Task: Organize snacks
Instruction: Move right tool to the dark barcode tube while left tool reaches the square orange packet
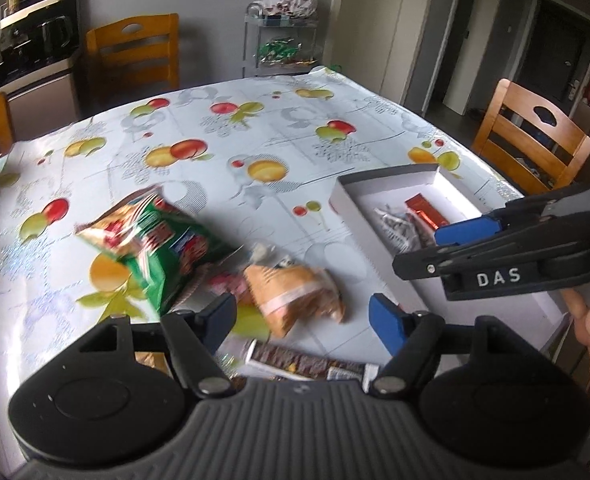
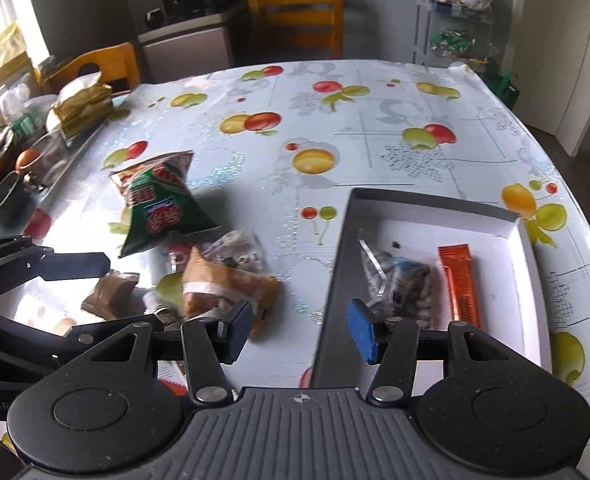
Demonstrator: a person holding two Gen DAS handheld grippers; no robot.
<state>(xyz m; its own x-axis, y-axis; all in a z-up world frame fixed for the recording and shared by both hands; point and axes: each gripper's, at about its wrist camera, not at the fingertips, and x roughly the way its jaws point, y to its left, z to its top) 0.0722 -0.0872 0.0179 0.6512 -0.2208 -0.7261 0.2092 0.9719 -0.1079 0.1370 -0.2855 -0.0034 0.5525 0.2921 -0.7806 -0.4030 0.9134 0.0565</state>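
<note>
the left claw [image 1: 303, 316] hangs wide apart with nothing between its blue pads, low over a loose heap of snacks on the bench [image 1: 279, 128], which wears a fruit-printed cloth. just ahead of it lies a tan packet [image 1: 295, 296], touching a small clear packet [image 2: 239, 250] and a pink-red wrapper behind it; a dark brown bar wrapper [image 1: 307, 364] lies right under the claw. the green chip bag [image 1: 155, 240] sits tilted at the far left of the heap, blurred. to the right stands a shallow white box [image 2: 335, 280] with a grey rim, holding an orange stick pack [image 2: 461, 284] and a clear bag of dark pieces [image 2: 403, 284] side by side. the right claw [image 2: 301, 334] is also spread wide and empty, poised over the near left edge of that box, one pad over the bench and the other over the box. a brown packet [image 2: 111, 292] lies at the heap's left, near the left claw's arm.
</note>
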